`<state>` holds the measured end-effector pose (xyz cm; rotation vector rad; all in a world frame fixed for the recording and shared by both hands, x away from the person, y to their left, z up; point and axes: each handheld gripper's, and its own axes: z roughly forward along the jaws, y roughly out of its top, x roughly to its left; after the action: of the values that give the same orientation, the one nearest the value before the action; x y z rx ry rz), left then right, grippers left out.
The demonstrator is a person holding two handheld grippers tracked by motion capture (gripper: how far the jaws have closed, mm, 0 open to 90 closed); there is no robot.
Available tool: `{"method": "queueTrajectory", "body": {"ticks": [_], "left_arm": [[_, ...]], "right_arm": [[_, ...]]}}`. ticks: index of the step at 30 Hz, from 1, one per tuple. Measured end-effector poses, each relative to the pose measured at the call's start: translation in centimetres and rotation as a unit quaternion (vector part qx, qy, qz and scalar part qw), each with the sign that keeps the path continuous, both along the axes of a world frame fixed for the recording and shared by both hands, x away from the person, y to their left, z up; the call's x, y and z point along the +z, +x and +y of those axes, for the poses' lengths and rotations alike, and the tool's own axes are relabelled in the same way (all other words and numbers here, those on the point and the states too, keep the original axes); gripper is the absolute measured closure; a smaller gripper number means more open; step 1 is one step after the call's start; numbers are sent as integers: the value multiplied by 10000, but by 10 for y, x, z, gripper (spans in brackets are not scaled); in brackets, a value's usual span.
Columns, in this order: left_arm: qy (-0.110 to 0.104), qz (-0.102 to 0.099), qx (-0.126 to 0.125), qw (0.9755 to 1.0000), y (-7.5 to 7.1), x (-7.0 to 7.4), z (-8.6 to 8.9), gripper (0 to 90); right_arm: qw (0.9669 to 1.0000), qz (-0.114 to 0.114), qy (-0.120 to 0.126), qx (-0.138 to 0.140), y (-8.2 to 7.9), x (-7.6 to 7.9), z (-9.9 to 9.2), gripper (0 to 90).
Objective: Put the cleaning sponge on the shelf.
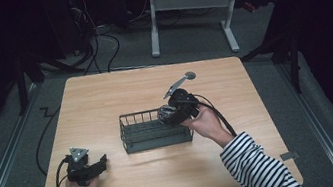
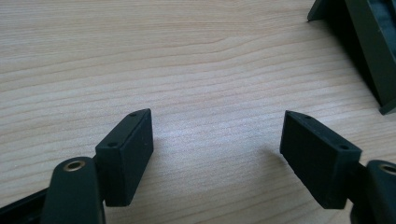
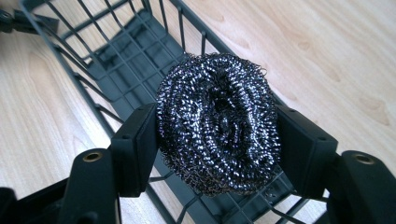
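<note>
- Scourer (image 3: 218,122), a ball of coiled steel wire, sits pinched between the two pads of our right gripper (image 3: 217,140), one pad on each flank.
- We hold it just above the near right end of the wire basket (image 1: 134,129), over the rim.
- We judge it light, springy and rough, unlikely to slip; a squeeze across its middle suits it, though loose wires may snag the basket mesh.
- Our left gripper (image 2: 217,154) rests by the bench's near left corner, jaws spread wide with nothing between them but bare bench (image 2: 187,56).
</note>
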<state>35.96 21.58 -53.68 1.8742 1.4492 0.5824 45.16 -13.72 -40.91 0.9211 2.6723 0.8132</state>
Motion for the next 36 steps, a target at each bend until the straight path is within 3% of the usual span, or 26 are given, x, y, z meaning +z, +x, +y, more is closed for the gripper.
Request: {"method": "queueTrajectory", "body": {"ticks": [9, 14, 15, 17, 21, 23, 25, 27, 31, 36], "left_arm": [[-33, 1, 4, 10000, 0, 0, 1, 265], [-30, -1, 5, 10000, 0, 0, 1, 265], [-20, -2, 5, 10000, 0, 0, 1, 266], [-7, -6, 8, 10000, 0, 0, 0, 265], [-16, -6, 9, 10000, 0, 0, 0, 265], [-10, -6, 9, 10000, 0, 0, 0, 266], [-8, -6, 9, 10000, 0, 0, 0, 266], [-2, -6, 14, 10000, 0, 0, 0, 268], [0, -7, 16, 10000, 0, 0, 0, 268], [4, -7, 17, 10000, 0, 0, 0, 268]], "right_arm": [[9992, 307, -253, -99, 7, -18, 2, 353], [9991, 370, -184, -52, 9, -23, 0, 293], [9995, 255, -206, -37, 8, -21, -1, 245], [9996, 234, -168, -19, 7, -20, -2, 240], [9999, 92, 125, -36, 0, -10, -12, 239], [9999, 42, 114, -41, -1, -8, -15, 242], [9998, -204, 21, -60, -7, -3, -20, 254], [9997, -243, 30, -63, -10, 1, -24, 257], [9992, -345, 138, -120, -16, 8, -38, 267], [9976, -440, 379, -381, -23, 12, -65, 282]]}}
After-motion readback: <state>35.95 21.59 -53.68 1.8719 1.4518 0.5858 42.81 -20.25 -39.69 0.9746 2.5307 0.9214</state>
